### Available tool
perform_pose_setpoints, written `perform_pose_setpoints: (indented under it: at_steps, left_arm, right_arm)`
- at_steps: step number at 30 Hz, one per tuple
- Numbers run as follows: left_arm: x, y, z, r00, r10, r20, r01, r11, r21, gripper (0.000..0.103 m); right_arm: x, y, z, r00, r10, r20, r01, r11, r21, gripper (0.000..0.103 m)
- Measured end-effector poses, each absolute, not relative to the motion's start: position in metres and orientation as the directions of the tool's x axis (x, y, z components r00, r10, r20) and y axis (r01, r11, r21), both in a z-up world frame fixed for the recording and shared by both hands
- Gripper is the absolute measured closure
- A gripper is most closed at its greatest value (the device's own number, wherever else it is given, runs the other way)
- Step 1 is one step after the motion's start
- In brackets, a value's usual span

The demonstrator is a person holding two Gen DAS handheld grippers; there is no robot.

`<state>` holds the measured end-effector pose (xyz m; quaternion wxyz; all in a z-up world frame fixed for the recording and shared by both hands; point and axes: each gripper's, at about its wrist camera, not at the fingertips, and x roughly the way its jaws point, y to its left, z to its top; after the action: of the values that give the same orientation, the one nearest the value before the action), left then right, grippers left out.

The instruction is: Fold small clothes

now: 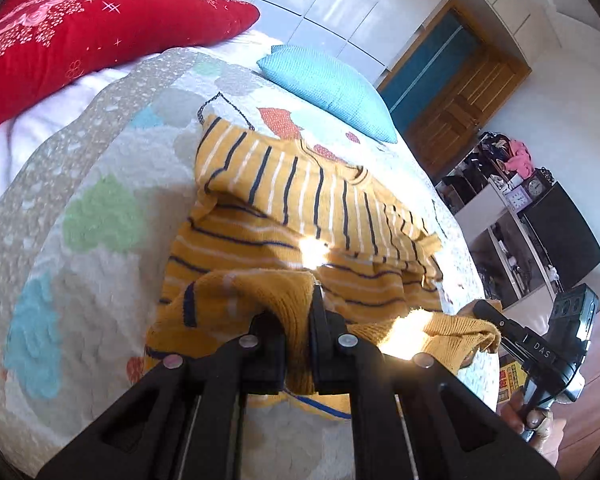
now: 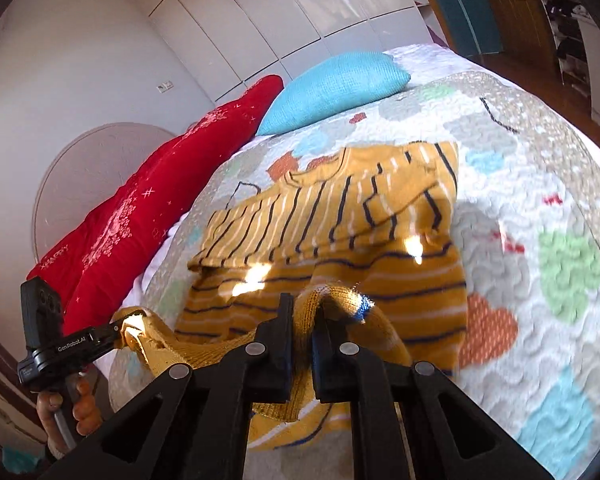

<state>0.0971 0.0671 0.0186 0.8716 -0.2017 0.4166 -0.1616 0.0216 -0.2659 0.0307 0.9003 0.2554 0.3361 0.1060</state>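
Observation:
A small mustard-yellow sweater [image 1: 300,208] with navy and white stripes lies on the bed; it also shows in the right wrist view [image 2: 340,216]. Its sleeves are folded across the chest. My left gripper [image 1: 298,312] is shut on one corner of the sweater's bottom hem, lifted off the quilt. My right gripper [image 2: 302,316] is shut on the other hem corner. Each gripper shows in the other's view: the right gripper [image 1: 480,312] at the hem's right end, the left gripper [image 2: 118,326] at its left end. The hem hangs bunched between them.
The sweater rests on a patterned quilt [image 1: 100,216] on the bed. A red pillow [image 1: 80,20] and a turquoise cushion [image 1: 328,84] lie at the head. A shelf unit with clutter [image 1: 512,208] and a wooden door [image 1: 460,96] stand to the right.

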Motion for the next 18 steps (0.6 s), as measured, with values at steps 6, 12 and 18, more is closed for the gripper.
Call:
perform_pose_setpoints:
  at_steps: [6, 12, 18]
  left_arm:
    - [0.19, 0.059, 0.021, 0.596, -0.43, -0.678, 0.077, 0.871, -0.485, 0.095]
    - [0.274, 0.048, -0.01, 0.521, -0.413, -0.747, 0.03, 0.883, -0.468, 0.094]
    - [0.325, 0.049, -0.017, 0.511, -0.421, -0.749, 0.025, 0.879, -0.477, 0.093]
  right_arm:
    - [0.11, -0.282, 0.043, 0.756, 0.323, -0.57, 0.009, 0.865, 0.502, 0.095]
    - [0.189, -0.298, 0.019, 0.706, 0.308, -0.638, 0.091, 0.854, 0.513, 0.095]
    - [0.248, -0.318, -0.004, 0.674, 0.318, -0.666, 0.151, 0.824, 0.547, 0.095]
